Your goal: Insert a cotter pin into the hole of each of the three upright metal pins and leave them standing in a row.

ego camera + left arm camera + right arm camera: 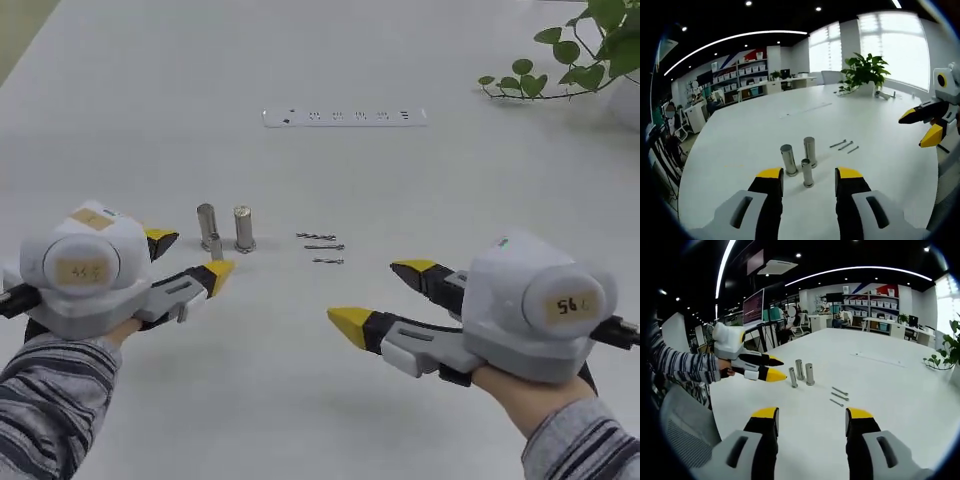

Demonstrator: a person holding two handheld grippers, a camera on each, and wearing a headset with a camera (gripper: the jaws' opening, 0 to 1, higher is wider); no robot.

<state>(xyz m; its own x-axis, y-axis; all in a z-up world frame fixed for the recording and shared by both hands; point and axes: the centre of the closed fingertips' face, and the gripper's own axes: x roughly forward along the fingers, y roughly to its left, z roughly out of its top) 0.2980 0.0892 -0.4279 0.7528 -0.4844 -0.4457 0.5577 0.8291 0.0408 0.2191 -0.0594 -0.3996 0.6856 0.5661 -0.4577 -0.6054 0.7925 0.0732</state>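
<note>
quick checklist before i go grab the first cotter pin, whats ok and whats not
1. Three metal pins upright on the table: ok.
2. Three cotter pins lying loose beside them, none inserted: ok.
3. Left gripper open and empty, near the metal pins: ok.
4. Right gripper open and empty, on the cotter pins' side: ok.
5. Metal pins in a row: not ok, they stand in a cluster.
6. Which way the pin holes face: cannot tell.
</note>
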